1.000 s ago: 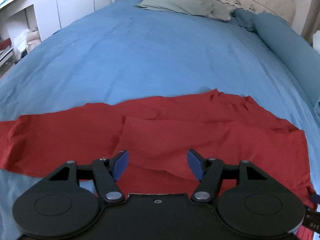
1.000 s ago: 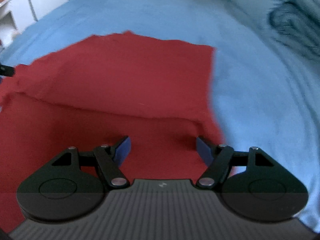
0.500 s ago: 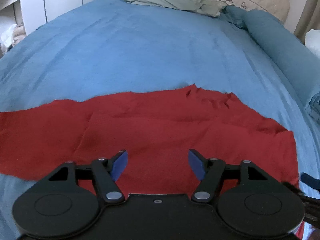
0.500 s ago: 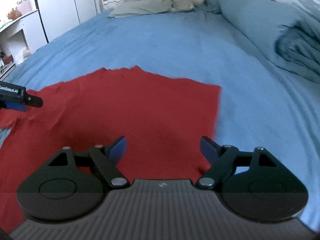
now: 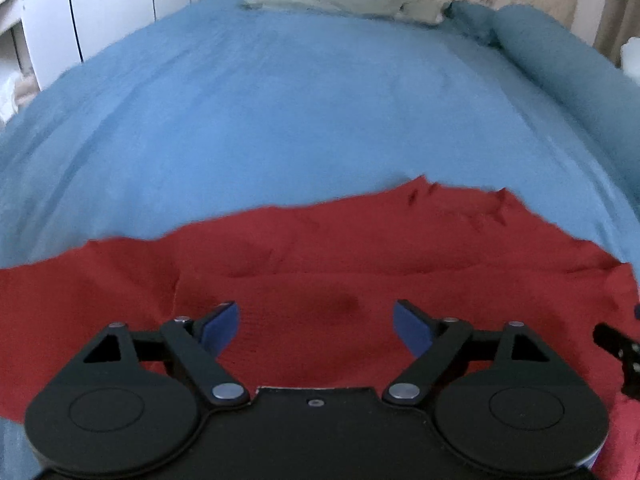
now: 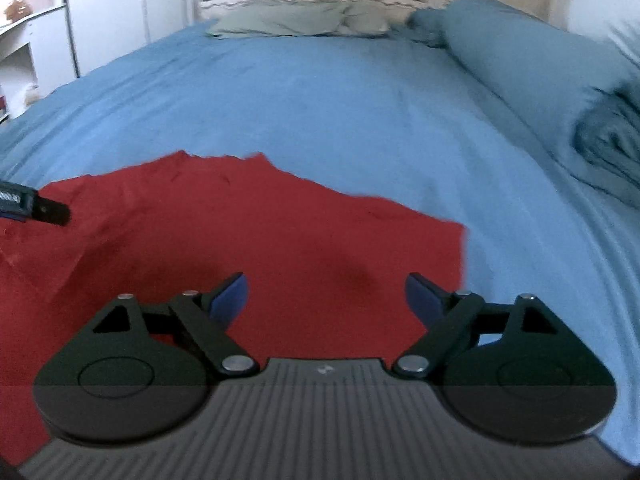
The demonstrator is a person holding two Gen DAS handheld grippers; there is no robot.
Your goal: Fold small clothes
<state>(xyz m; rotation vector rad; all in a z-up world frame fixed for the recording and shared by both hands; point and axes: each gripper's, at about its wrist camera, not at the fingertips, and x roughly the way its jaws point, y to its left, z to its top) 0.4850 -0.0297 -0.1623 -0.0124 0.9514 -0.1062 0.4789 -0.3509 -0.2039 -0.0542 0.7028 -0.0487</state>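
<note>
Red cloth [image 5: 320, 280] lies spread flat on the bed [image 5: 300, 120], directly under and ahead of both tools, likely laid out so an edge can be picked for a fold. Left tool [image 5: 316, 320] hangs above its middle, fingers wide apart and holding nothing. Right tool [image 6: 326, 294] hovers over the cloth's right part, equally wide and empty, with the cloth's right edge just beyond its right finger. Farther ahead stretches bare blue sheet, then a rolled blanket [image 6: 520, 60] and pillows [image 6: 288, 20] at the headboard.
</note>
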